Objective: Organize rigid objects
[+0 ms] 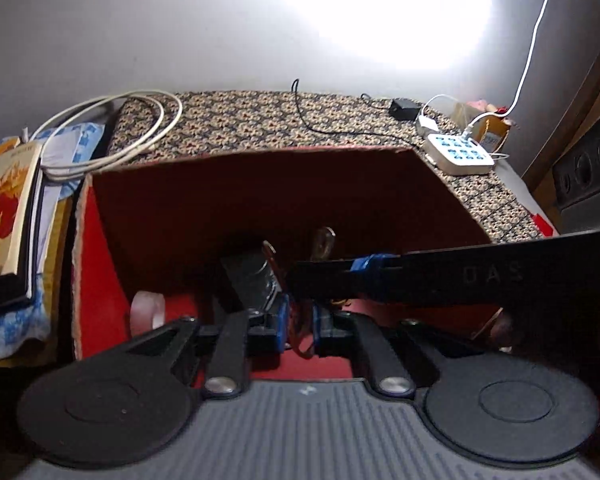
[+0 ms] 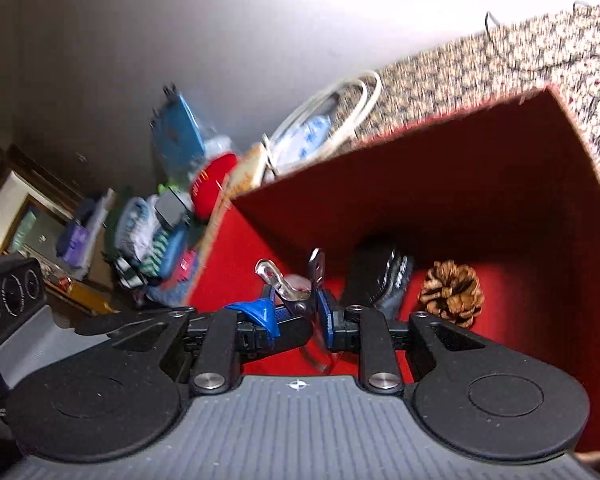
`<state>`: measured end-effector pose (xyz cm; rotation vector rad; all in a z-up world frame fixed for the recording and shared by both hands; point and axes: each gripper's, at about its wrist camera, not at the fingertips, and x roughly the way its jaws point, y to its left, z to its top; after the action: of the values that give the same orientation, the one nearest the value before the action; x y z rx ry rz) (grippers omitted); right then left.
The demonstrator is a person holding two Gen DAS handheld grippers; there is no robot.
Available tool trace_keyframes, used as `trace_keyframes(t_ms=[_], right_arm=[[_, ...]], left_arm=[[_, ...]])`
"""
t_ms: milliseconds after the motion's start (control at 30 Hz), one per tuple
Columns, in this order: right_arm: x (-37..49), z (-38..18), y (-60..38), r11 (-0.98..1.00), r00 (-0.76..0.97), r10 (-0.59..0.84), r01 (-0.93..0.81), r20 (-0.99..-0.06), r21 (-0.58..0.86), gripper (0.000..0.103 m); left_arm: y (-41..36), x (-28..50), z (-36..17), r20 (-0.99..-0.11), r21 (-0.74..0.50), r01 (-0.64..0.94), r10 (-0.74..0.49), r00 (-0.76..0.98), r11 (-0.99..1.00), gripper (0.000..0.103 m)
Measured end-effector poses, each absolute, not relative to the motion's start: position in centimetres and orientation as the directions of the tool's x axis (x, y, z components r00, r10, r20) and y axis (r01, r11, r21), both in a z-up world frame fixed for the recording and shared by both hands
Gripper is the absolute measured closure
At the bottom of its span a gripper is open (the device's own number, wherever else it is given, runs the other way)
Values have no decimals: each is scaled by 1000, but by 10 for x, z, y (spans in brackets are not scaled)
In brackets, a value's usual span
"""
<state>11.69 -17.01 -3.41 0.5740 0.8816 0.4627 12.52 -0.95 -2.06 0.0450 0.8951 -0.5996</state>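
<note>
A red open box (image 1: 100,248) stands on the patterned table; it also shows in the right wrist view (image 2: 500,152). Both grippers reach into it. My left gripper (image 1: 298,326) is shut on a thin brown object (image 1: 300,340) I cannot identify, low inside the box. My right gripper (image 2: 300,316) is shut on a clear, shiny metal-tipped object (image 2: 284,284), and its black finger (image 1: 420,276) crosses the left wrist view. A black device (image 2: 380,276) and a pine cone (image 2: 452,292) lie on the box floor. A roll of clear tape (image 1: 148,312) leans at the box's left wall.
A coiled white cable (image 1: 112,136), books (image 1: 8,216) and a blue cloth lie left of the box. A white power strip (image 1: 458,154), a black adapter (image 1: 404,108) and cords sit on the patterned cloth (image 1: 260,120) behind it. Clutter (image 2: 160,220) fills the room's left side.
</note>
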Motion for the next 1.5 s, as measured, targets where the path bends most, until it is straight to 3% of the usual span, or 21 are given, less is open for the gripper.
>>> trace_keyframes(t_ms=[267, 800, 967, 1100, 1200, 1500], right_arm=[[125, -46, -159, 762, 495, 601, -119, -627, 637, 95], [124, -46, -162, 771, 509, 582, -97, -634, 629, 94], [117, -44, -164, 790, 553, 548, -95, -627, 606, 94], [110, -43, -167, 797, 566, 532, -84, -629, 599, 94], [102, -39, -168, 805, 589, 515, -82, -623, 587, 94], [75, -20, -174, 830, 657, 456, -69, -601, 553, 94]], left_arm=[[-4, 128, -35, -790, -171, 458, -400, 465, 872, 98], [-13, 124, -45, -831, -65, 384, -263, 490, 921, 96], [-14, 120, -39, -826, -29, 362, -226, 516, 932, 72], [-16, 113, -34, -817, 19, 352, -189, 545, 936, 70], [-16, 109, -29, -807, 39, 336, -169, 566, 941, 55], [-18, 91, -14, -792, 66, 327, -150, 592, 943, 52]])
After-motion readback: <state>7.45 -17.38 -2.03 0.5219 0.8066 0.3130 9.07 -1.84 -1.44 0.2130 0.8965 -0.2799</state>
